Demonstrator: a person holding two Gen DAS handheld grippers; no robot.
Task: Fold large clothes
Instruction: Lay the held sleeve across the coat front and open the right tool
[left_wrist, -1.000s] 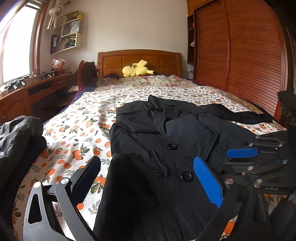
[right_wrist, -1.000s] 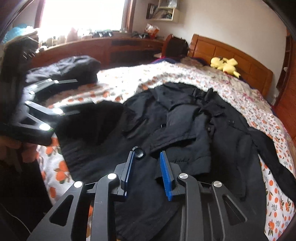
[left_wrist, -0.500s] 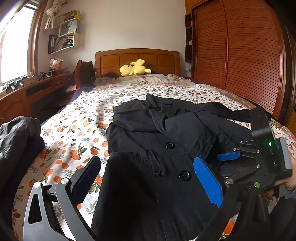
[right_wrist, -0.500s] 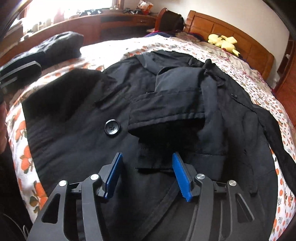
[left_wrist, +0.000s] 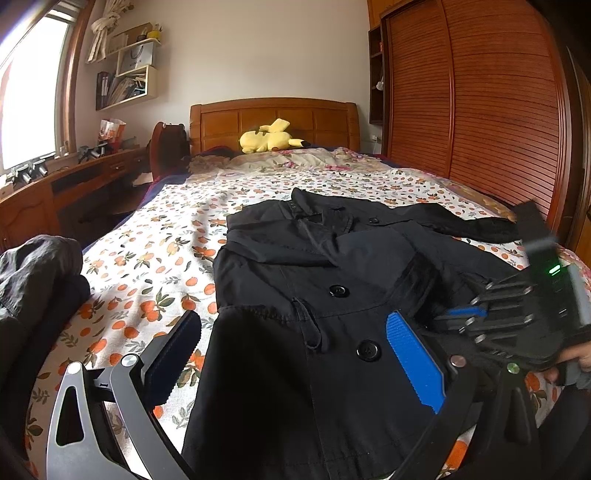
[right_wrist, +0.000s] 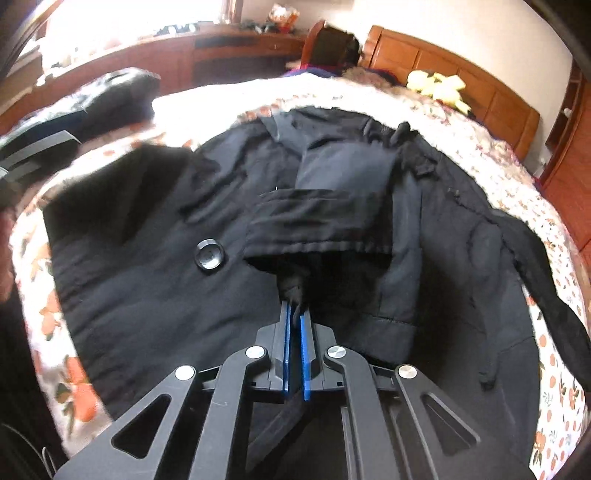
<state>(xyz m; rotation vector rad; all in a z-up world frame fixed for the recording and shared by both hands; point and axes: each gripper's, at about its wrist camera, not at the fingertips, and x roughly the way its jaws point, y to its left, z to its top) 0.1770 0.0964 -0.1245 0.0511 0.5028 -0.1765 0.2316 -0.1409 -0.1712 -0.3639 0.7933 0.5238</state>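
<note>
- Right tongs (right_wrist: 294, 325): black two-finger frame with blue pads, lower centre of the right wrist view; jaws have just been closing and now pinch a tuft of dark cloth just below the folded-in sleeve cuff (right_wrist: 317, 236), probably to lift that part for a fold.
- Left tongs (left_wrist: 291, 354): black frame, one blue pad, bottom of the left wrist view; released, jaws wide, straddling the hem and gripping nothing.
- Black buttoned coat of heavy woven cloth (left_wrist: 332, 280): spread front-up mid-frame on the orange-flowered bedspread (left_wrist: 147, 266); one sleeve trails toward the right edge.
- Dark heap of clothing (left_wrist: 37, 273): left edge, apart from the coat.
- Yellow plush toy (left_wrist: 269, 140): by the wooden headboard (left_wrist: 273, 118), well apart.
- Open room: bare bedspread left of and beyond the collar; the reddish slatted wardrobe (left_wrist: 480, 110) closes the right side.
</note>
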